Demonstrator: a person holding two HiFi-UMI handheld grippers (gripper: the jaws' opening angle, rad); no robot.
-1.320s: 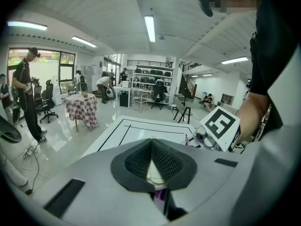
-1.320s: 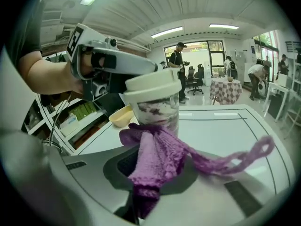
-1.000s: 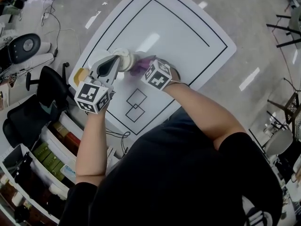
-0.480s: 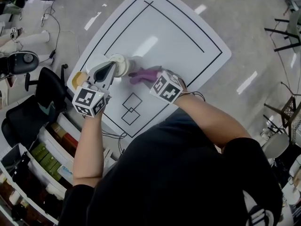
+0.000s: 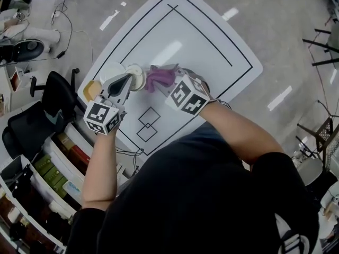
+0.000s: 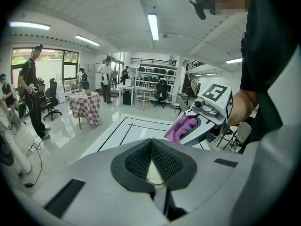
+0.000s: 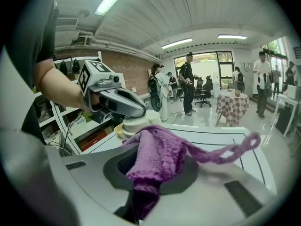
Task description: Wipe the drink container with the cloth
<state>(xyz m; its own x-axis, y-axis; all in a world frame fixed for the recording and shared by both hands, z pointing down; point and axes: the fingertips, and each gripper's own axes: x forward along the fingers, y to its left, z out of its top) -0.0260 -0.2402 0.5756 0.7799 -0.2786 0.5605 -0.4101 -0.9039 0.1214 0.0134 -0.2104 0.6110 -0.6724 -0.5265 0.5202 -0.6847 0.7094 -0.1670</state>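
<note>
White lined table (image 5: 212, 46), left tool (image 5: 128, 78) clenched on drink container (image 5: 139, 77) — right tool (image 5: 169, 79) gripping purple cloth (image 5: 158, 77) beside it

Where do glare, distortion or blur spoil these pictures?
Head view: ceiling lights glare in streaks on the white table and the glossy floor. Left gripper view: strong fisheye bend, dark corners, a mosaic patch at the top. Right gripper view: same bend; the purple cloth crowds the foreground, its loop slightly soft.

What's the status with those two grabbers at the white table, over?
Left gripper shut on drink container. Right gripper shut on purple cloth, close beside the container. Nothing between cloth and container.
</note>
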